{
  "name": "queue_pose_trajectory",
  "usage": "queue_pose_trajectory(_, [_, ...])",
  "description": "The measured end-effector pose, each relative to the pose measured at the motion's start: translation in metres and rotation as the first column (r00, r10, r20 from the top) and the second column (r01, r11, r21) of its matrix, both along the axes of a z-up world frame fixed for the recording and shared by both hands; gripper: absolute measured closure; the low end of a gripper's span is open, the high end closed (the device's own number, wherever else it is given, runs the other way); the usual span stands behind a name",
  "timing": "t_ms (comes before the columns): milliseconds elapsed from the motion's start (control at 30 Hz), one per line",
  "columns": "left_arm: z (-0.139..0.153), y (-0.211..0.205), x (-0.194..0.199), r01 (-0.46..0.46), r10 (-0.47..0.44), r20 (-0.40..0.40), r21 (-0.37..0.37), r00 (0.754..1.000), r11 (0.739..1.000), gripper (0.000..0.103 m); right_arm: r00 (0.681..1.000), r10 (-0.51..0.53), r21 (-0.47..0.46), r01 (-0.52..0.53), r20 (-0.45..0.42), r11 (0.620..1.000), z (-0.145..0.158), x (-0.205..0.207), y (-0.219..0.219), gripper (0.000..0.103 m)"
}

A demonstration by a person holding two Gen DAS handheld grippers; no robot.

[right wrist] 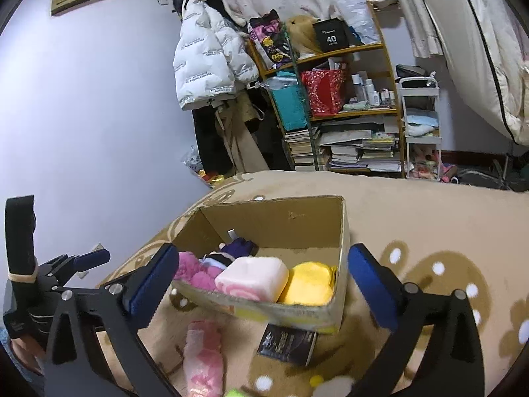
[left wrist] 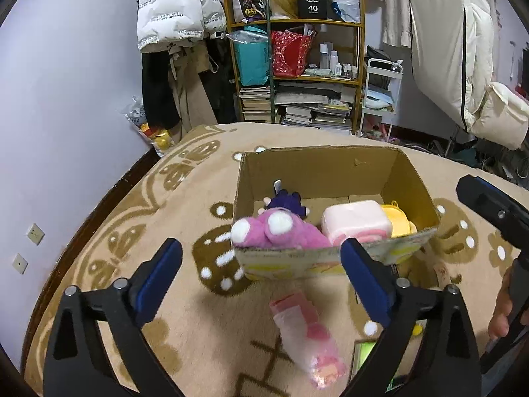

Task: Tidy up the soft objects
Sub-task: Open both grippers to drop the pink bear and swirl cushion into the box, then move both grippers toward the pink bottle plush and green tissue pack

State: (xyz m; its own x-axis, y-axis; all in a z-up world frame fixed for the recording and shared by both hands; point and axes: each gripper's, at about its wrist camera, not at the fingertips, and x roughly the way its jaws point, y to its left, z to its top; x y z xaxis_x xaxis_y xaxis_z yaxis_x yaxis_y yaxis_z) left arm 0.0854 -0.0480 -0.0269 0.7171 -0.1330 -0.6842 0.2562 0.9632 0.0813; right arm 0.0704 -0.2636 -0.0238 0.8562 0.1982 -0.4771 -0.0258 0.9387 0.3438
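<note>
Now a beige rug (left wrist: 185, 297) with brown flower patterns is seen spread under everything, and a lilac wall (left wrist: 66, 99) runs along the left. At the back, a wooden shelf (left wrist: 360, 33) is packed with books, bags and bottles, a white puffer jacket (left wrist: 172, 10) is hung beside it, and a small white cart (left wrist: 380, 99) is parked to its right. An open cardboard box (left wrist: 330, 168) is set on the rug, and inside it a fuzzy pink plush (left wrist: 281, 231) is pressed against the near left corner, a purple toy (left wrist: 287, 200) is tucked behind it, a pale pink cushion (left wrist: 353, 221) is lodged in the middle and a yellow plush (right wrist: 307, 284) is packed at the right. Just in front of the box, a pink and white soft toy (left wrist: 307, 327) is left lying on the rug, with a dark booklet (right wrist: 287, 344) near it. The left tool (left wrist: 261, 281) is held angled down over that toy, its jaws spread wide and nothing gripped. The right tool (right wrist: 261, 284) is likewise released, its blue pads framing the box front, nothing between them touched. A hand (left wrist: 502, 311) is glimpsed on the right tool's handle.
</note>
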Motion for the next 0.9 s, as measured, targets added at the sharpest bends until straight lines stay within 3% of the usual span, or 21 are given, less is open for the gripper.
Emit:
queue_pose_trajectory(333, [0.006, 0.014, -0.027, -0.032, 0.032, -0.096, 0.007, 0.995, 0.999, 0.005, 0.998, -0.026, 0.020, 0.027, -0.050, 0.999, 0.008, -0.035, 0.003, 0.000])
queue_pose_trajectory(667, [-0.003, 0.025, -0.030, -0.056, 0.062, -0.186, 0.035, 0.981, 0.998, 0.005, 0.975, -0.032, -0.010, 0.030, -0.222, 0.999, -0.013, -0.046, 0.020, 0.000])
queue_pose_trajectory(900, [-0.027, 0.029, -0.014, -0.102, 0.111, -0.274, 0.044, 0.955, 0.994, 0.005, 0.952, -0.003, -0.019, -0.002, -0.306, 1.000, -0.033, -0.041, 0.031, 0.000])
